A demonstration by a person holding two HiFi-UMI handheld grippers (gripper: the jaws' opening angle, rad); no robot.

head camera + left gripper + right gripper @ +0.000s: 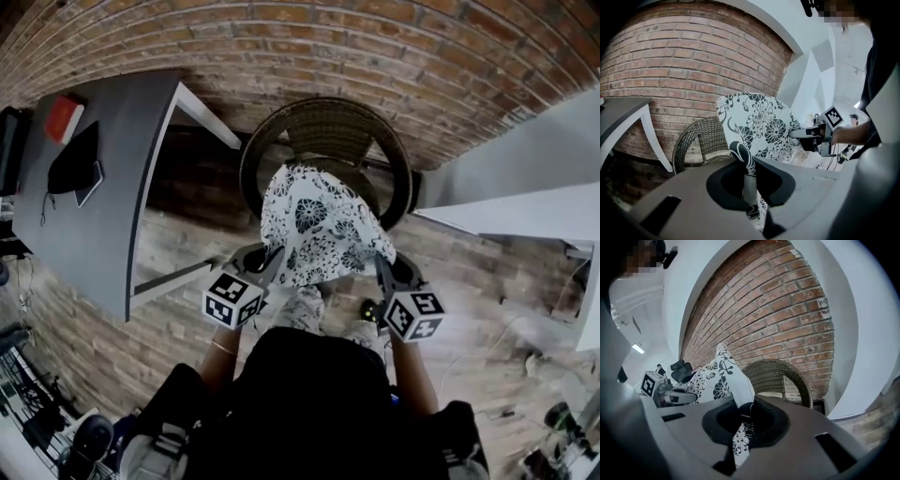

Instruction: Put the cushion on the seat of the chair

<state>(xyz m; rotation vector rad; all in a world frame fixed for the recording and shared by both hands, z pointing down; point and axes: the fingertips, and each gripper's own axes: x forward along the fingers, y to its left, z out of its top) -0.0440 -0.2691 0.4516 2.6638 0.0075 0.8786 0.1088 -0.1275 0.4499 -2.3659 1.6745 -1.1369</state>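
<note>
One grey surface (pixel 94 225) stands at the left. One floral cushion (pixel 319 225) hangs in the air before the one wicker chair (pixel 323 122), not on its seat. Two grippers hold it: the left gripper (pixel 272 259) and the right gripper (pixel 382 267) each have their fingers pinching a lower corner.

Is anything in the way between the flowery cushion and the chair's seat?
Nothing that shows. The left gripper and right gripper are shut on the cushion, holding it up in front of the wicker chair. The bit of seat seen in the gripper views looks bare; the cushion hides the rest.
</note>
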